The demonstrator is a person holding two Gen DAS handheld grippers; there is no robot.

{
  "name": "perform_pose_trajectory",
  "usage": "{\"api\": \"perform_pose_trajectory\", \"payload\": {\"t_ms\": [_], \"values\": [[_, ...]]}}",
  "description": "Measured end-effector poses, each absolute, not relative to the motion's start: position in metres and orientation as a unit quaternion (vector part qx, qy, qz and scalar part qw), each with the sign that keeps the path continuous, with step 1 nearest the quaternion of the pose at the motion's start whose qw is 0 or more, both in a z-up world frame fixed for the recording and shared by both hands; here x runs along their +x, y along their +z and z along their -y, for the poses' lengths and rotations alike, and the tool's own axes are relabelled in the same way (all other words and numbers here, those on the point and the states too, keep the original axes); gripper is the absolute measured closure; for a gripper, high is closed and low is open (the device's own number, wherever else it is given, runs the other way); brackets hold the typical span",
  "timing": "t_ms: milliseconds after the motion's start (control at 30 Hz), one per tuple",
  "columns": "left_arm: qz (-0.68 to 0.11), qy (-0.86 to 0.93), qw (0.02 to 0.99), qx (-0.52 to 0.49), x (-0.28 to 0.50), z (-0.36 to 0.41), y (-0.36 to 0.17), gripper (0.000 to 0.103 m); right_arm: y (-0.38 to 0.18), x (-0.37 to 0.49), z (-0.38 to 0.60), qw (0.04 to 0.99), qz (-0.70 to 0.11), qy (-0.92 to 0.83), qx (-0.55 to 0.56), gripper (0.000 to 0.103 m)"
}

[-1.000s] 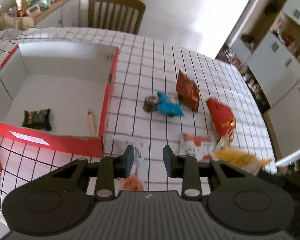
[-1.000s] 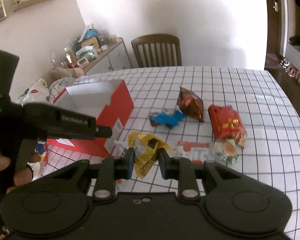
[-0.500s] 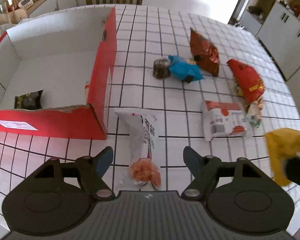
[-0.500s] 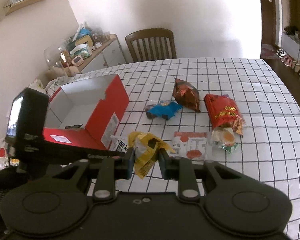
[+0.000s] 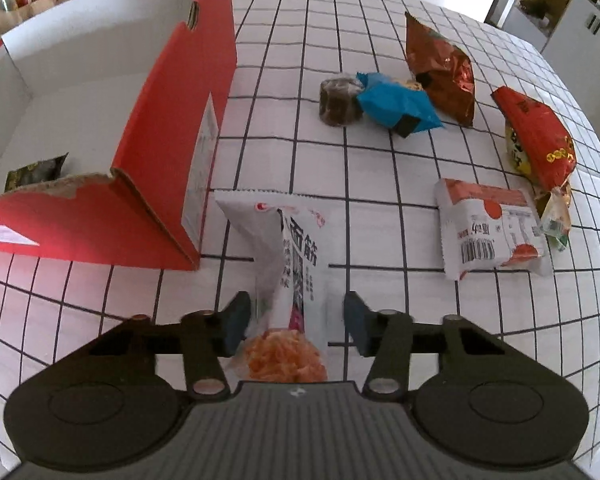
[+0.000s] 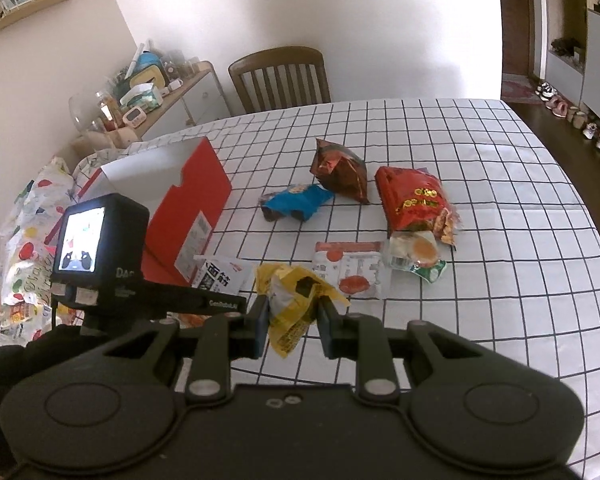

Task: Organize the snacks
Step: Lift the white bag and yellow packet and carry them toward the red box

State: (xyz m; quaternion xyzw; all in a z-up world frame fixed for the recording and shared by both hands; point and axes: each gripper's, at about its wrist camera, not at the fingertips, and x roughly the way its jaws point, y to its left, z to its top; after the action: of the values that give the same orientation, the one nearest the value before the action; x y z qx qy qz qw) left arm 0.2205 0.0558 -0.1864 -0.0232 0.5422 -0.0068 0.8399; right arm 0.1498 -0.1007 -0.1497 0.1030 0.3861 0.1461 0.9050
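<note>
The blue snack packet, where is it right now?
The blue packet lies mid-table in the left wrist view, touching a brown cake on its left, the brown foil bag on its right.

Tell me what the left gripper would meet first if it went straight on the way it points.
Probably the white snack packet lying between the closing left gripper jaws, then the checked tablecloth beneath; depth is unclear.

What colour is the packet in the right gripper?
Yellow packet, with black print; clearest in the right wrist view.
</note>
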Motion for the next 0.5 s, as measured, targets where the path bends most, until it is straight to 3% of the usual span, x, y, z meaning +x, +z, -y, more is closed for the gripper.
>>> {"api": "perform_pose_trajectory", "payload": {"t_ms": [33,267,500], "values": [[-0.54,-0.004,0.841,-0.02,0.22,-0.056,-0.186,0.066,-0.15,0.15,0.101,0.905,-0.387,0.146,0.103,0.079],[-0.532,0.003,0.846,-0.042,0.217,-0.064,-0.18,0.077,-0.15,0.15,0.103,0.905,-0.387,0.145,0.102,0.079],[-0.523,-0.011,0.85,-0.062,0.206,-0.073,-0.161,0.078,-0.148,0.153,0.1,0.905,-0.384,0.151,0.102,0.079]]}}
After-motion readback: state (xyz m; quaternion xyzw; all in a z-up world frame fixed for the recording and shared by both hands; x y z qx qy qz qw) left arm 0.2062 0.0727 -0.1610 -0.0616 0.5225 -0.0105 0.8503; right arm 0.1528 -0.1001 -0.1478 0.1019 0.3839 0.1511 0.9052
